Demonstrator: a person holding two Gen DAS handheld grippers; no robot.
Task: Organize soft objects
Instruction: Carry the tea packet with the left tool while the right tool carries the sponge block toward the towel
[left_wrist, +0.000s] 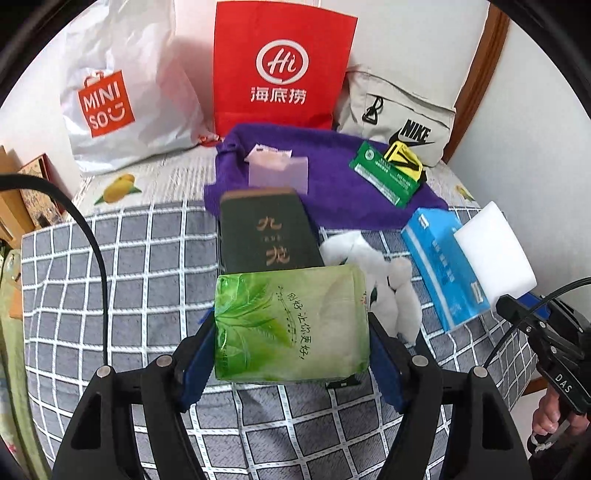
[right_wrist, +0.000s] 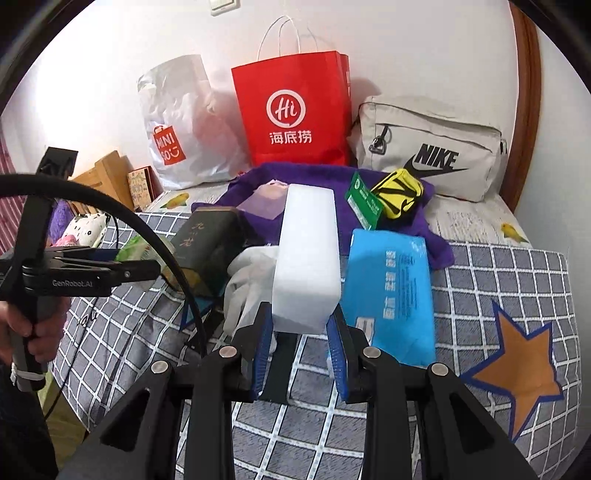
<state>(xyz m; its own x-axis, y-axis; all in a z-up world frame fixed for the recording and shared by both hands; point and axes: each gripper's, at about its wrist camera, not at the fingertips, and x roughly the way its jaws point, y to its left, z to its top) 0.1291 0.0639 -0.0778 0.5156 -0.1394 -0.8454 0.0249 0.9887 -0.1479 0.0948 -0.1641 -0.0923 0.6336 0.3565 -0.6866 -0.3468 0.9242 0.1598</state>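
Left gripper (left_wrist: 291, 332) clamps the green tissue pack (left_wrist: 291, 325) across its width, raised above the checked quilt (left_wrist: 110, 258); right gripper (right_wrist: 299, 328) grips the white sponge block (right_wrist: 306, 254) at its near end; both holds look secure. Beyond lie white gloves (left_wrist: 384, 280), a blue tissue pack (right_wrist: 388, 291) and a purple towel (left_wrist: 332, 192); advise carrying level, squeezing lightly, towards the red paper bag (right_wrist: 295, 110) at the wall.

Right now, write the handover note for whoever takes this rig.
Left gripper: fingers clamp the green tissue pack, lifted off the checked blanket.
Right gripper: shut on the white sponge block, also lifted.
Not yet handled: blue tissue pack, white gloves, dark green box, and small packets on the purple towel.
Bags along the wall: white, red, beige.
Nothing visibly sorted; everything remains.
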